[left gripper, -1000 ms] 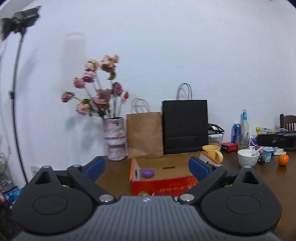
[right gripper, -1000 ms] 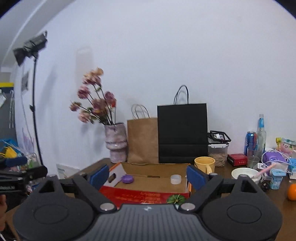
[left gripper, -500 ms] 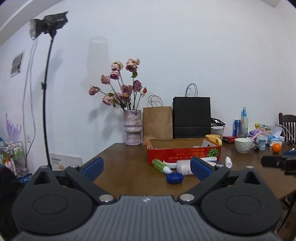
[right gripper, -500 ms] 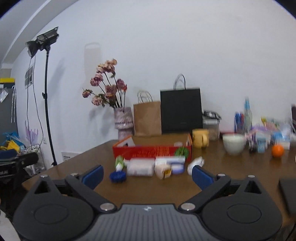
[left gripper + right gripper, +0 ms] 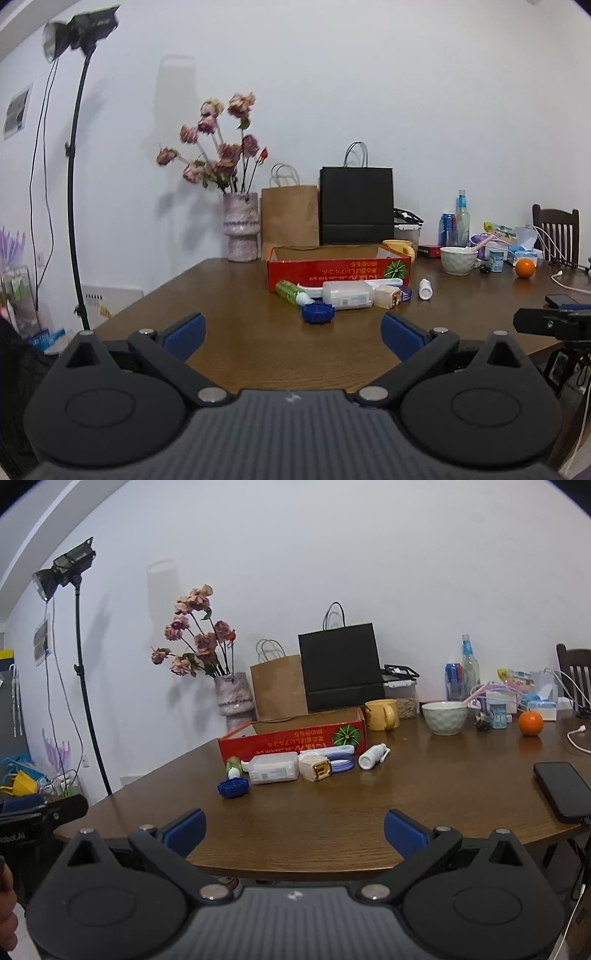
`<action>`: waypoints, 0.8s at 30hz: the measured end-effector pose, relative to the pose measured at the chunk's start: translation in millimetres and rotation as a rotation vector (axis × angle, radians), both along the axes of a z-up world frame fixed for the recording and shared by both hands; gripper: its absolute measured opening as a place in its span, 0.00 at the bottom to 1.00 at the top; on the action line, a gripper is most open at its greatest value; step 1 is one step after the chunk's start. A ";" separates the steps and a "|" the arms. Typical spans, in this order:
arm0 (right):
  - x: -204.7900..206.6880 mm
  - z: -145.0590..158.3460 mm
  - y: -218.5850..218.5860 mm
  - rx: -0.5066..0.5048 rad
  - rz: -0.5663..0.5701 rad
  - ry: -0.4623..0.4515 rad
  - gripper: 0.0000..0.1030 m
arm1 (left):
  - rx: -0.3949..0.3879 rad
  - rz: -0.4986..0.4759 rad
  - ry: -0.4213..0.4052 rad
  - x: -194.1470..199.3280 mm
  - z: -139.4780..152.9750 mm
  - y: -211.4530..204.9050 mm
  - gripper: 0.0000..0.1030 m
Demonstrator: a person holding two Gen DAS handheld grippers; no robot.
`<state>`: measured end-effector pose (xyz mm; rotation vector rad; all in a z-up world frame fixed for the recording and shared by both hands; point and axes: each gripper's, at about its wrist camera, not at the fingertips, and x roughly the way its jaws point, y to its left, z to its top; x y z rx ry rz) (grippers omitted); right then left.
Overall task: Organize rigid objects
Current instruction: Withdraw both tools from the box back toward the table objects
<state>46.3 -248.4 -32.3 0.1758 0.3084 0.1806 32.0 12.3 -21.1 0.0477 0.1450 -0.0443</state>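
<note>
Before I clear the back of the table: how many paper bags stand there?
2: a brown bag beside the vase, and a black bag right of it, both behind the red box.

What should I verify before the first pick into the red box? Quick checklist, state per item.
1. Left gripper open, nothing between the fingers: ok.
2. Right gripper open and empty: ok.
3. Red box top open: ok; contents cannot tell.
4. Loose items lie in front of the box: blue cap, white bottle, spray bottle: ok.
5. Blue cap stands apart, clear to grasp: ok.
6. Grippers near the items: not ok, both back at the table edge.
</note>
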 end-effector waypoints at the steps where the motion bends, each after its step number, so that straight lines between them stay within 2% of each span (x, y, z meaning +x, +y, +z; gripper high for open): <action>1: 0.6 -0.5 -0.8 0.001 0.000 0.002 1.00 | 0.008 -0.001 -0.006 -0.5 -0.4 -2.9 1.00; 9: -2.4 3.2 -2.4 0.016 -0.021 -0.045 1.00 | 0.003 -0.024 -0.018 -0.6 2.6 -7.5 1.00; 12: -2.0 -0.8 0.1 -0.022 -0.015 -0.141 1.00 | 0.002 -0.025 -0.019 6.0 -2.1 -10.0 1.00; 14: 4.1 -4.1 2.0 -0.062 -0.018 -0.164 1.00 | 0.010 -0.017 -0.014 16.3 -8.0 -13.6 1.00; 20: 48.8 -11.8 -3.3 -0.052 0.061 -0.042 1.00 | -0.008 0.025 0.024 65.4 -14.0 -19.9 1.00; 24: 82.9 -16.3 -7.0 -0.065 0.063 -0.032 1.00 | 0.019 -0.002 0.058 105.6 -13.1 -25.9 1.00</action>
